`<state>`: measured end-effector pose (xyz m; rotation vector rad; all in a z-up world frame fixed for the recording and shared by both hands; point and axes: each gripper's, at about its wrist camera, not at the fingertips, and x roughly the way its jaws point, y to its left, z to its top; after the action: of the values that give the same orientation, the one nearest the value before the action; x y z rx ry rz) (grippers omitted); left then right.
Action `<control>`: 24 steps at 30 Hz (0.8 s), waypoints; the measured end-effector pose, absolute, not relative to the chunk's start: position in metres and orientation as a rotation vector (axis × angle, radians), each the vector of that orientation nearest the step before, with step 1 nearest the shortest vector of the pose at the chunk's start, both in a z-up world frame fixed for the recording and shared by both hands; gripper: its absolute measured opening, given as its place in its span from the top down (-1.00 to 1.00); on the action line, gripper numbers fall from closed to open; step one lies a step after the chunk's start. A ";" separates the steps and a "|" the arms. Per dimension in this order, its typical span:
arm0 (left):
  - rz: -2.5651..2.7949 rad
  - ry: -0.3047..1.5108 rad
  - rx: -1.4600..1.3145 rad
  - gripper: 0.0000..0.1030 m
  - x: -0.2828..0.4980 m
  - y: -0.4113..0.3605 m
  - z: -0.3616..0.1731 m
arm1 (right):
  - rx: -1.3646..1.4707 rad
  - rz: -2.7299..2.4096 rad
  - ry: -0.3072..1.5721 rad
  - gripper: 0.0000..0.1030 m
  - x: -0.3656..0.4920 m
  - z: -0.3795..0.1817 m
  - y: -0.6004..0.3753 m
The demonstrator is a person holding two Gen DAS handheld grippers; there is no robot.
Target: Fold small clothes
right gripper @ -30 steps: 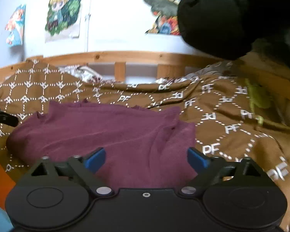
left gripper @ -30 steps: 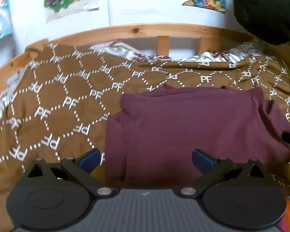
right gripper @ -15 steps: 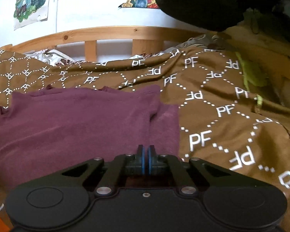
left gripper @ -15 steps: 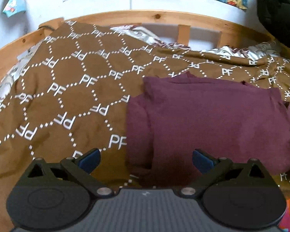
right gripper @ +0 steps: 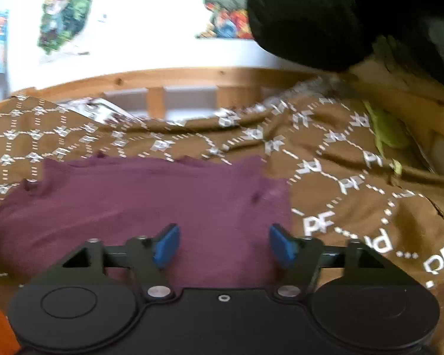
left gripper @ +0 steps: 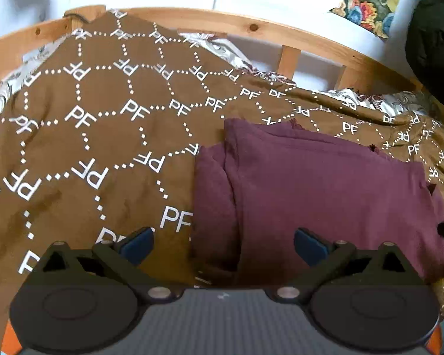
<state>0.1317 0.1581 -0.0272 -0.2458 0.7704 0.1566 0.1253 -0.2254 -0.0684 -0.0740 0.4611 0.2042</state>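
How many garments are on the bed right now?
1. A maroon garment, partly folded, lies flat on the brown patterned blanket, just ahead of both grippers. Others may lie outside the camera views.

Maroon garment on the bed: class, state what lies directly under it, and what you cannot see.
The maroon garment lies on a brown blanket printed with white PF letters. The blanket beneath it is covered, as are the garment's inner folded layers.
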 end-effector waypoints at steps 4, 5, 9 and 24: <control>0.166 0.786 -0.285 -0.99 0.142 0.163 -0.031 | -0.093 0.267 0.431 -0.80 0.117 -0.070 -0.199; 0.165 0.792 -0.297 -0.99 0.146 0.164 -0.033 | -0.097 0.285 0.430 -0.84 0.116 -0.072 -0.191; 0.153 0.805 -0.395 -0.99 0.164 0.174 -0.038 | -0.101 0.321 0.442 -0.90 0.119 -0.078 -0.167; 0.113 0.854 -0.401 -0.99 0.191 0.186 -0.067 | -0.182 0.304 0.495 -0.99 0.131 -0.117 -0.127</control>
<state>0.1913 0.1863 -0.0667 -0.4010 0.8537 0.1133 0.1306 -0.1273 -0.1168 -0.1818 0.4949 0.3044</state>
